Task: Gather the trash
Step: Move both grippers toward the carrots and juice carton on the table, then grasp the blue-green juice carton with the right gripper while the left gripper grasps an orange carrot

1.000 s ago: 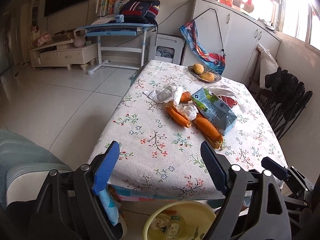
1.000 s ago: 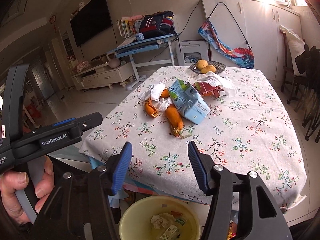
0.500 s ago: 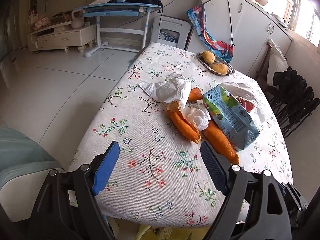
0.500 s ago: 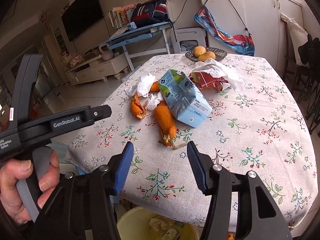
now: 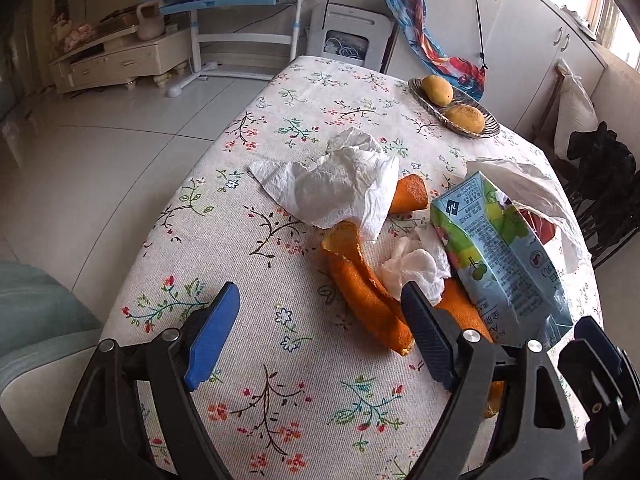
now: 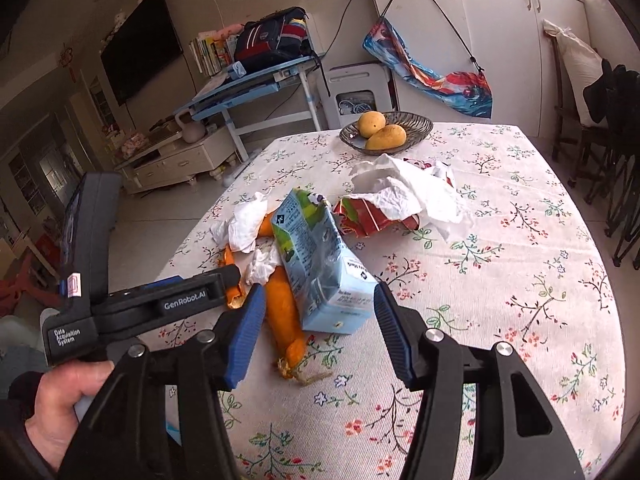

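We see our left gripper (image 5: 320,328) spread wide above the flowered tablecloth (image 5: 280,400), its right finger just beside the long orange peel (image 5: 368,300), holding nothing. Our right gripper (image 6: 320,332) is likewise spread and empty, with the crushed juice carton (image 6: 320,264) and a second orange peel (image 6: 284,312) lying between its 2 fingers further along the table. Around them lie a crumpled white tissue (image 5: 336,184), a smaller wad (image 5: 416,268) and a red wrapper (image 6: 372,218) under more tissue, while a dish (image 6: 416,122) with 2 mangoes sits well apart at the far edge.
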{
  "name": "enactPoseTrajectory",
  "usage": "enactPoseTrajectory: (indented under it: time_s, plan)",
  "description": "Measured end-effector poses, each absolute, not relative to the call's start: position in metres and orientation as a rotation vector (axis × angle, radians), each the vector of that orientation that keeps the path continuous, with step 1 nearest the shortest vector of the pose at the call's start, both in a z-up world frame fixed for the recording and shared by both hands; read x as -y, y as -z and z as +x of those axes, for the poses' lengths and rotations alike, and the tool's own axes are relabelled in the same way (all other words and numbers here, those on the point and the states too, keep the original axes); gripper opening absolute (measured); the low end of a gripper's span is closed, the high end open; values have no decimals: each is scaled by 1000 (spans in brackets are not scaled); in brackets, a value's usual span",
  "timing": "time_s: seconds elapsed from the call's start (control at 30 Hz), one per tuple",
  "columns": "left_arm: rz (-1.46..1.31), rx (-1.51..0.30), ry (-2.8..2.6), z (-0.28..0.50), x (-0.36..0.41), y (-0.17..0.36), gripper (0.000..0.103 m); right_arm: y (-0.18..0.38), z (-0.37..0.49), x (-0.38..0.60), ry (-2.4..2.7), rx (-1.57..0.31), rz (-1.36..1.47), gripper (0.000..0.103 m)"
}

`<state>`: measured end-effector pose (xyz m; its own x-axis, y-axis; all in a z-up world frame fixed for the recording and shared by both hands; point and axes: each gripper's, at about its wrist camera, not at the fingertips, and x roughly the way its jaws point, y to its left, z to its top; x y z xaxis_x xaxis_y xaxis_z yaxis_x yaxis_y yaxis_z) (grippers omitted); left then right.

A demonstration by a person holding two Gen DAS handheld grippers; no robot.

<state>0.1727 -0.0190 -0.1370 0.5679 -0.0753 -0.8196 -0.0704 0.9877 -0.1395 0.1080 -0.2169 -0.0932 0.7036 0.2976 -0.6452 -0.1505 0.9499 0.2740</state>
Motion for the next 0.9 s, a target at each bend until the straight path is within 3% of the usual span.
enactPoseTrajectory:
  time_s: [0.13, 0.23, 0.33, 0.37, 0.4, 0.5, 0.9]
  plan:
    - [-127, -959, 9, 176, 23, 139, 72, 99, 136, 219, -283, -800, 234, 55]
    - [-111, -954, 38, 176, 24, 138, 59, 107, 153, 221, -296, -840, 272, 55]
    - [-108, -959, 97, 174, 26, 136, 41, 118, 160, 218, -316, -886, 292, 55]
    - [-109, -965, 121, 173, 26, 136, 32, 122, 161, 217, -326, -903, 302, 47]
    - [-107, -972, 141, 172, 27, 135, 27, 124, 160, 218, -339, -909, 318, 46]
    - [-81, -996, 193, 167, 29, 136, 21, 120, 151, 218, -342, -903, 311, 43]
    - [34, -1074, 300, 128, 22, 129, 19, 106, 87, 236, -269, -927, 206, 43]
